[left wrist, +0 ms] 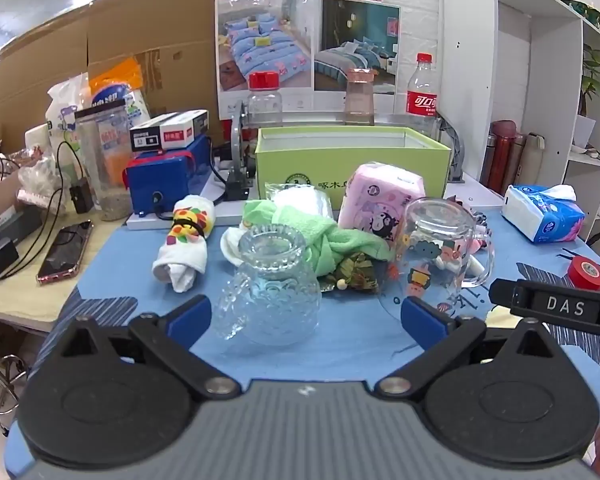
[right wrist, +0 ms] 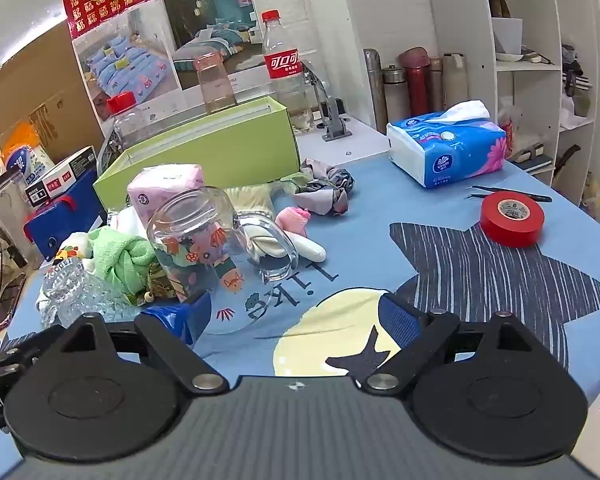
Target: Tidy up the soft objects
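Both claws hang released above the blue-clothed surface (right wrist: 440, 208), nothing between their pads. Just ahead of the left claw (left wrist: 306, 316) lies a ribbed glass cup (left wrist: 268, 280) on its side; beyond it sits a green cloth (left wrist: 320, 236), with a rolled white towel (left wrist: 186, 240) to its left and a pink pack (left wrist: 380, 204) to its right. A printed glass mug (right wrist: 204, 240) stands ahead and left of the right claw (right wrist: 296, 320), a pink sock (right wrist: 294, 220) and a grey scrunchie (right wrist: 328, 188) lie farther ahead, and the green box (right wrist: 204, 148) stands open behind them.
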The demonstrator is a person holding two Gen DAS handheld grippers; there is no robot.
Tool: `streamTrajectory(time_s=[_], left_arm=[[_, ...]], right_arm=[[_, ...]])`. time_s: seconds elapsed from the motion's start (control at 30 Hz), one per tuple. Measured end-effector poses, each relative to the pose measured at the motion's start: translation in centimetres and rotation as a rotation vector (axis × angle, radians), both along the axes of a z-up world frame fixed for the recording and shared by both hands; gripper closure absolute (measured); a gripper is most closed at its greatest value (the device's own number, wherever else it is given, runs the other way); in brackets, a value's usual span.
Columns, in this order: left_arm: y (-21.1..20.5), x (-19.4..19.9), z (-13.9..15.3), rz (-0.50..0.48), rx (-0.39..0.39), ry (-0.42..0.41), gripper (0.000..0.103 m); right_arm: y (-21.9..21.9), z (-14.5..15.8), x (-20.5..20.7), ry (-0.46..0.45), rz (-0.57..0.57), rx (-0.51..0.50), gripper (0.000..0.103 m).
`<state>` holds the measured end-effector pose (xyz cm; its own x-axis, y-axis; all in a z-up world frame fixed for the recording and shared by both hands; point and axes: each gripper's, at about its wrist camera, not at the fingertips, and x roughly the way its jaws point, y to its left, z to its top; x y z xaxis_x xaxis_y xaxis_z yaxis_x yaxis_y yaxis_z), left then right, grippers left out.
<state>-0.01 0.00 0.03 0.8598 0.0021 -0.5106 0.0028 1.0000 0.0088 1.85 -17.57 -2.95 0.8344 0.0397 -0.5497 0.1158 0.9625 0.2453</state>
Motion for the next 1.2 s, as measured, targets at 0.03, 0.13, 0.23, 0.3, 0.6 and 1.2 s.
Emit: streamTrajectory(time_s=[0.03,0.13,0.23,0.3,0.6,1.2], left_arm=[[0.0,0.0,0.0,0.000,-0.003,0.000,0.002],[0.0,0.1,-0.2,0.003,-0.003,0.000,0.002],[-0.1,0.2,-0.1,0.002,-0.004,0.002,0.002],[-0.2,0.3,-0.2,0.001,-0.006,0.006,0.002],[0.5,0.2,-0.3,0.006,-0.028,0.021,0.002],[0.8,0.3,-0.3,0.010,-0.051,0.038,0.002]], right_arm=[[0.1,0.0,0.1,0.011,0.000,-0.013,0.025],[0.0,0.0,0.0,0.005,0.001,-0.005,0.025],[0.0,0.0,0.1,0.006,0.000,-0.006,0.025],[-0.1,0.0,0.2,0.007,0.000,-0.006,0.025],[0.0,-0.1,0.3,0.005,-0.001,-0.011,0.025],[0.1,0.2,-0.1,-0.013,0.004,-0.034,0.025]])
